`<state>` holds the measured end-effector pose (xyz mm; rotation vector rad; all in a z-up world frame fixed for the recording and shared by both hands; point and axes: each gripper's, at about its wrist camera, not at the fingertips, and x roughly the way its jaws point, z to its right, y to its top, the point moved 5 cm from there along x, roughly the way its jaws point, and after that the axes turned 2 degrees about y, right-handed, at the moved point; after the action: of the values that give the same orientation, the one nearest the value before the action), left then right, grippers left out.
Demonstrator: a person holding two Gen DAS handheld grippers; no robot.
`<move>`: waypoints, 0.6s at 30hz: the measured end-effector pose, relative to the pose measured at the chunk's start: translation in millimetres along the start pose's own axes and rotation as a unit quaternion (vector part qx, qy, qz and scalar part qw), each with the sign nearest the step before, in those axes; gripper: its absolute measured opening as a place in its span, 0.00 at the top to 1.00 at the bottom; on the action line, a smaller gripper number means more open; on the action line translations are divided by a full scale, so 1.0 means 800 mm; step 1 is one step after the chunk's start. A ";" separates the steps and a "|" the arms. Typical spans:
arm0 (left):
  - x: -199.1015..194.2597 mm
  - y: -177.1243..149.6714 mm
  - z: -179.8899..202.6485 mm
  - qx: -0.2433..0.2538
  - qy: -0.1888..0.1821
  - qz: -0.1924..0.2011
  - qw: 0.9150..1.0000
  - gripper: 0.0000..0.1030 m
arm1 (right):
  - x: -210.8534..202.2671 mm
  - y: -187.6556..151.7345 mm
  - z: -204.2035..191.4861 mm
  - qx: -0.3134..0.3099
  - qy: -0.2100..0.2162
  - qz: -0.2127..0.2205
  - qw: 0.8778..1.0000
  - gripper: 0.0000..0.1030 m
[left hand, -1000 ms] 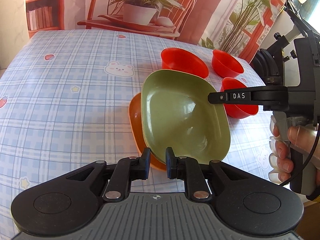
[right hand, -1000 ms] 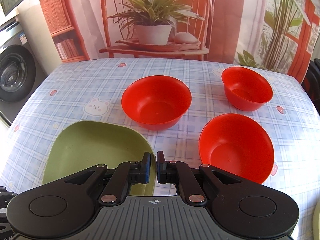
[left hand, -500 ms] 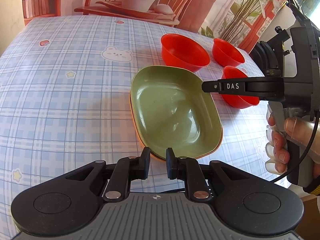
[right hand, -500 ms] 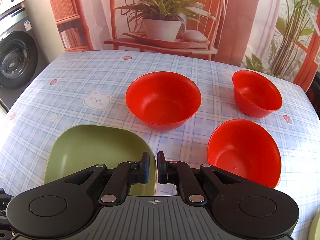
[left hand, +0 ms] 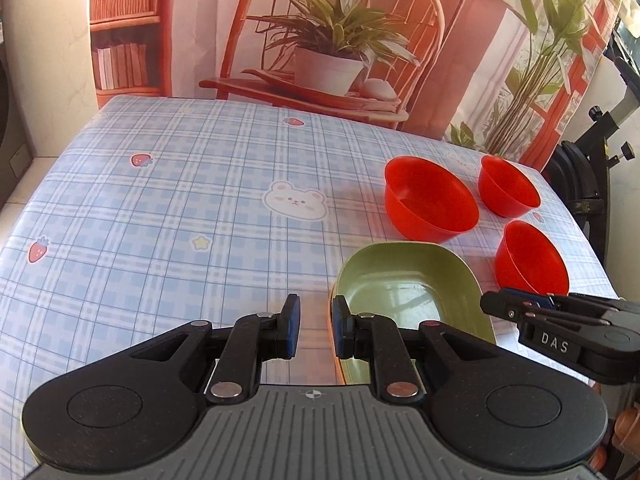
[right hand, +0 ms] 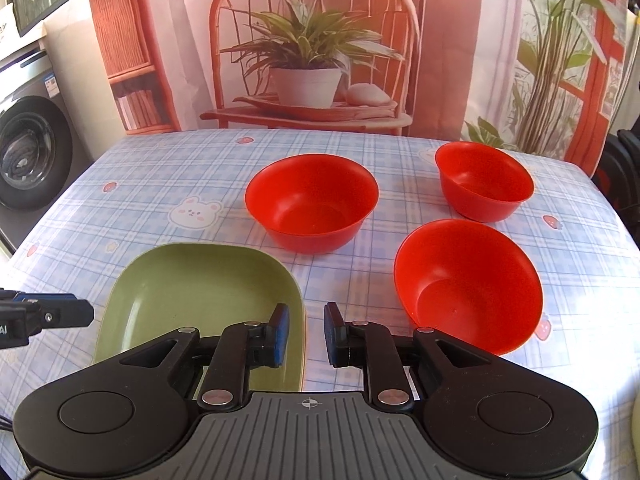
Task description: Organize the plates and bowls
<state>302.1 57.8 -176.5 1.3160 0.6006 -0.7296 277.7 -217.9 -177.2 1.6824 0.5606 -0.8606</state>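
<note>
Three red bowls sit beyond the fingers of both grippers: a wide red bowl farthest ahead, a smaller red bowl to its right, and a tilted red bowl just right of the right gripper. Just left of that gripper's gap lies the green plate, flat on the checked tablecloth. Its jaws are opening, with nothing between them. The left gripper has its fingers slightly apart and empty, the plate's rim just beside its right finger.
</note>
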 end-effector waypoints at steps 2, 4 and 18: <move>0.011 0.011 0.003 0.001 0.001 0.001 1.000 0.83 | 0.001 -0.006 -0.001 0.005 -0.002 0.001 1.000 0.82; 0.020 0.016 0.005 0.003 0.004 -0.004 1.000 0.83 | 0.004 -0.012 -0.003 0.010 -0.002 -0.003 1.000 0.82; 0.038 0.011 0.002 0.002 0.004 -0.016 1.000 0.83 | 0.009 -0.027 0.005 0.042 0.000 -0.011 0.999 0.82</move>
<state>328.0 53.2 -193.7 1.3164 0.6284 -0.7517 265.4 -216.3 -196.9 1.7555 0.5504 -0.9112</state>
